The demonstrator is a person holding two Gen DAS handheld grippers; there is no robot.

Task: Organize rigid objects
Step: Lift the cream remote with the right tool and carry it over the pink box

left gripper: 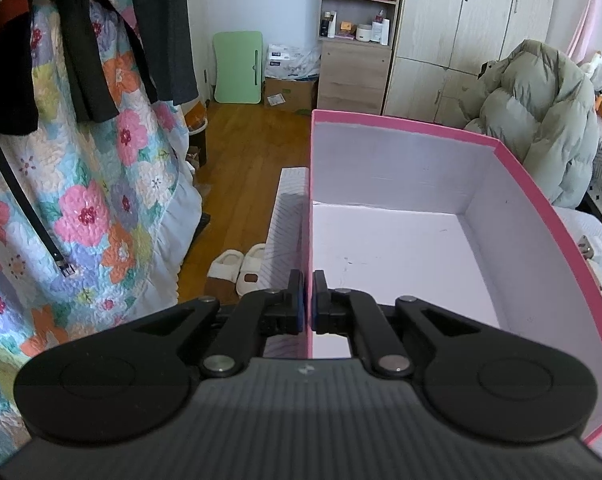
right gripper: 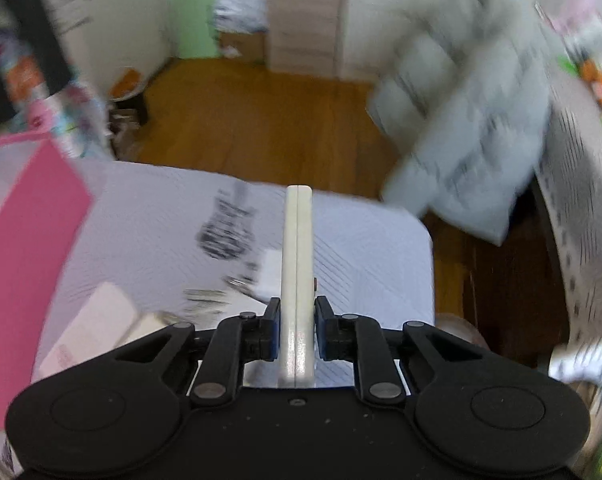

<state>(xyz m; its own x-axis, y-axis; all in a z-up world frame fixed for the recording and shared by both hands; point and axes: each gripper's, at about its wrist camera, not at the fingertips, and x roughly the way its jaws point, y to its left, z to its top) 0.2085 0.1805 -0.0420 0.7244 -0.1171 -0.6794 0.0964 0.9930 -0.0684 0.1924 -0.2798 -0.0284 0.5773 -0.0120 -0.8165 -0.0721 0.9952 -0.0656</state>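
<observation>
A pink box (left gripper: 381, 160) with a white inside stands open on the bed, and nothing shows inside it. My left gripper (left gripper: 308, 300) is shut on the box's left wall, one finger inside and one outside. In the right wrist view my right gripper (right gripper: 297, 320) is shut on a flat cream-white case (right gripper: 297, 240), held edge-on and sticking out forward above the white quilted bed (right gripper: 361, 248). The pink box (right gripper: 33, 220) lies to the left of it. The right wrist view is blurred.
On the bed lie a pale flat box (right gripper: 101, 316) and a dark patterned blur (right gripper: 227, 228). A grey puffer jacket (left gripper: 541, 120) sits to the right and a floral quilt (left gripper: 81, 200) hangs at left. Slippers (left gripper: 241, 268) rest on the wood floor, with a shelf unit (left gripper: 357, 20) behind.
</observation>
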